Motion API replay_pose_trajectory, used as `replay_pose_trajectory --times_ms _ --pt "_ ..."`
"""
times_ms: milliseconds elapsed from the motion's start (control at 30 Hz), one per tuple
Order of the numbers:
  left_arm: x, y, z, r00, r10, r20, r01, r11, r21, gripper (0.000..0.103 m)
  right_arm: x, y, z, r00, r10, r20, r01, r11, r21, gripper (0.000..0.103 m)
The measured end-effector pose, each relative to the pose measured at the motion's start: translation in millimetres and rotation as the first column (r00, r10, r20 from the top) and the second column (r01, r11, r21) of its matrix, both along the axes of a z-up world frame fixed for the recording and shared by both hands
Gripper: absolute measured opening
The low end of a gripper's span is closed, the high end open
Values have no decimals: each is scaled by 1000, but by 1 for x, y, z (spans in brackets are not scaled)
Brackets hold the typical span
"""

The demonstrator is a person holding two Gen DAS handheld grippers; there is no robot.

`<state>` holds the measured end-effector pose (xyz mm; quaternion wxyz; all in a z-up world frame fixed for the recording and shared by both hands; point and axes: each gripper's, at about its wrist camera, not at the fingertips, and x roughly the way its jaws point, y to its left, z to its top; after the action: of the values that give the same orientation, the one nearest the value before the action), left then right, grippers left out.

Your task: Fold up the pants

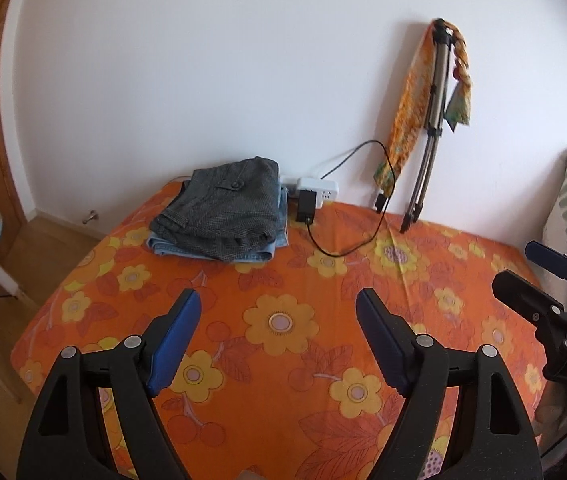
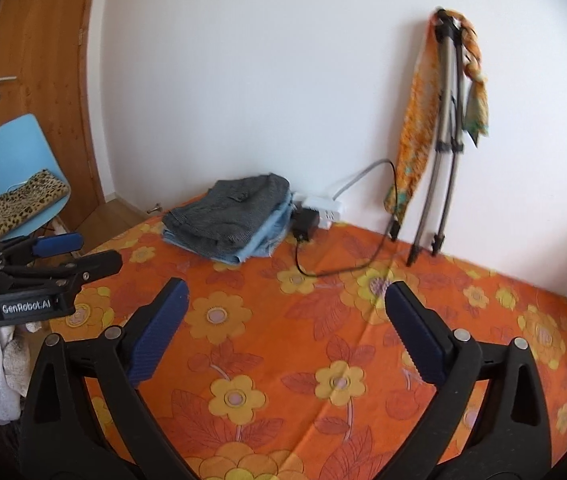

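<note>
While both grippers hang above the floral sheet, nothing is held.
Pants: two folded pairs in one stack, grey pants on top of jeans; stack sits at the far edge of the bed, near the wall.
Axis: stack's long side runs from the near-left corner toward the wall; grey button flap faces up.
Left gripper: one, jaws wide apart, empty, over bare sheet, well short of the stack.
Right gripper: one, jaws wide apart, empty, also well short of the stack.
Power strip: one, just right of the stack, black adapter plugged in.
Tripod: one, leaning on the wall, one scarf draped over it.
Chair: one, blue, left of the bed.
</note>
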<state>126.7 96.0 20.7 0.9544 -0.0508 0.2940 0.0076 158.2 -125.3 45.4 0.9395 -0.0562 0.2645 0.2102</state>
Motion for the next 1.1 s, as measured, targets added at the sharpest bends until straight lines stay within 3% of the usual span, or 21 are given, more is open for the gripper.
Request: replay_pose_trajectory --times_ms 200,433,633,1100 --pt "0 -6 -3 1000 10 5 -10 1000 24 80 2 -19 -10 999 -50 -4 50 997 60 103" --pt "12 -2 -17 997 36 -62 -35 999 24 80 19 -23 -26 996 -61 -58 65 995 77 103" --pt "17 -2 -22 994 43 -98 -43 999 5 80 21 -20 -30 996 -64 -53 68 996 62 103" --pt "15 -7 -19 996 39 -82 -36 999 33 80 25 -19 -32 996 -61 -62 65 996 56 103"
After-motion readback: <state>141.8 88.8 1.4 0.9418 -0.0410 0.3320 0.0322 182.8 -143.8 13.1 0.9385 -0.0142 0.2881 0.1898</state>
